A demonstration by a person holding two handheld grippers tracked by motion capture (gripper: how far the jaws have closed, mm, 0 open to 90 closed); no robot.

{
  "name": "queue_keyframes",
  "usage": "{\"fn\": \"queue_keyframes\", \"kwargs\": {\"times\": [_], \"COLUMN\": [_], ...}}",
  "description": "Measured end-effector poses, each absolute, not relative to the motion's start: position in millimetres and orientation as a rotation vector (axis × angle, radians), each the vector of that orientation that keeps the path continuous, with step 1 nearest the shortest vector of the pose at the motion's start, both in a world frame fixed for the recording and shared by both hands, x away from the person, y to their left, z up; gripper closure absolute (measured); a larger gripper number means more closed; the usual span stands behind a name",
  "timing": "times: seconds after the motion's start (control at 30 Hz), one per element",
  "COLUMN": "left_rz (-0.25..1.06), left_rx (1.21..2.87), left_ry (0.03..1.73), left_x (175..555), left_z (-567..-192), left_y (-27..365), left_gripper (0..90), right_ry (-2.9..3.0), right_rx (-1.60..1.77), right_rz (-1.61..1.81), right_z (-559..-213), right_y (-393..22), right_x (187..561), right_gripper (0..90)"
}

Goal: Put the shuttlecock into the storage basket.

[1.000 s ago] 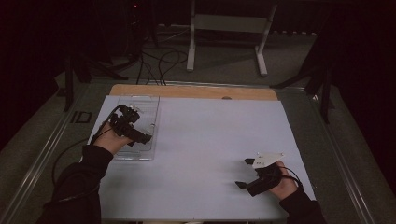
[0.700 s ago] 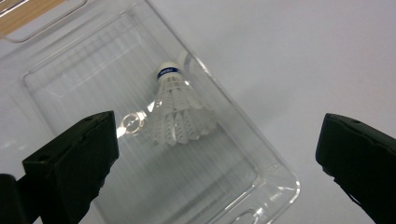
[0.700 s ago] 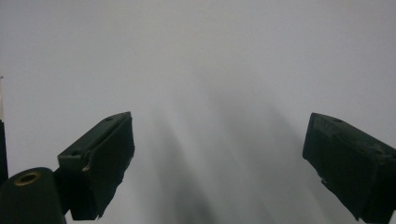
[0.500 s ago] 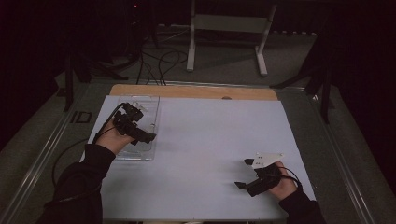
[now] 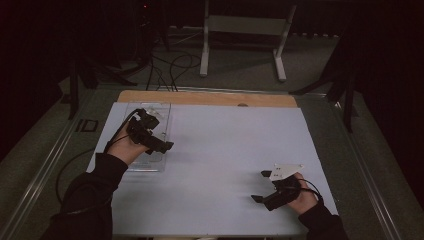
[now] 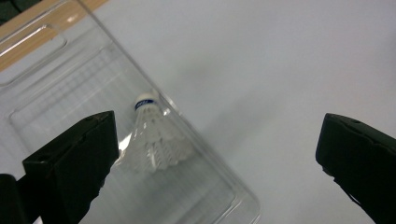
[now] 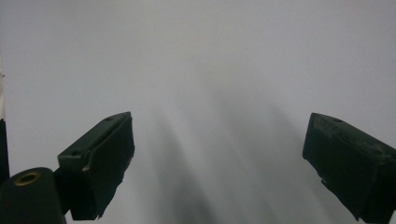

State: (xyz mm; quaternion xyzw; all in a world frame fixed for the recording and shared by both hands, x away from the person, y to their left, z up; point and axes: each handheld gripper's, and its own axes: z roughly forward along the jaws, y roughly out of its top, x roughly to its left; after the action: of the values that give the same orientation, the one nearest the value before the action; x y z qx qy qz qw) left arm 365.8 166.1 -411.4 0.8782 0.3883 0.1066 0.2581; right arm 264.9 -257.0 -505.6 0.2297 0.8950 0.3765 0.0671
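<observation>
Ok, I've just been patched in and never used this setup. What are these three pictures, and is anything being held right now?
There is no robot arm here. A person at a table holds a two-jaw hand tool in each hand. The high view looks down from above: the left gripper hangs over a clear plastic tray at the table's left, and the right gripper sits low over the pale table sheet at the near right. The other two pictures come from cameras riding on each gripper, looking along its black jaws. In the left gripper view a white shuttlecock lies in the tray, between the wide-apart jaws but not gripped. In the right gripper view the jaws stand wide apart over bare sheet. Nothing is held.
</observation>
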Motion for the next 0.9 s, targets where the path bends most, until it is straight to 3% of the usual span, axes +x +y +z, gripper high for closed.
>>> {"fn": "queue_keyframes", "kwargs": {"times": [0.9], "left_rz": [0.163], "left_rx": [2.338], "left_ry": [0.703], "left_x": [361], "left_z": [-409], "left_y": [107], "left_gripper": [0.0], "right_ry": [2.685], "right_rx": [0.72], "right_rz": [1.13], "right_z": [-507], "right_y": [-265], "right_x": [261], "right_gripper": [9.0]}}
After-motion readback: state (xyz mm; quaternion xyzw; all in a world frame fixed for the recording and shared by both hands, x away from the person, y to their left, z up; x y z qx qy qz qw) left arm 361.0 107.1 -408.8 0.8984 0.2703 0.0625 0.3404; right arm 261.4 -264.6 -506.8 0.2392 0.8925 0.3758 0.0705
